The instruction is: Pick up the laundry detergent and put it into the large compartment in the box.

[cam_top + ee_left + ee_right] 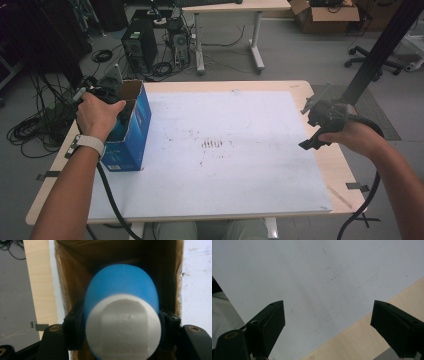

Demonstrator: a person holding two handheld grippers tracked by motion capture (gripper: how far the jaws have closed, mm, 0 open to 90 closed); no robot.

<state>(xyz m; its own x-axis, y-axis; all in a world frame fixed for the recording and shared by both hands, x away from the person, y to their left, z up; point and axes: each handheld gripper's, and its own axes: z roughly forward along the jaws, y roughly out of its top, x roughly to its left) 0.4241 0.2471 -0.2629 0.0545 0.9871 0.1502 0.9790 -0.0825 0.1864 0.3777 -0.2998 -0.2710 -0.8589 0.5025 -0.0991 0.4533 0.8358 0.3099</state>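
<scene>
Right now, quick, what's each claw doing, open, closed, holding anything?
Left claw: closed on a blue rounded plastic object with a white flat end, over the open blue cardboard box.
Right claw: open, holding nothing.

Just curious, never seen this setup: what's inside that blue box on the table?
The left gripper holds a blue object with a white end at the open top of the blue box. Brown cardboard walls show around it. The object covers the box's bottom, so anything below is hidden.
</scene>
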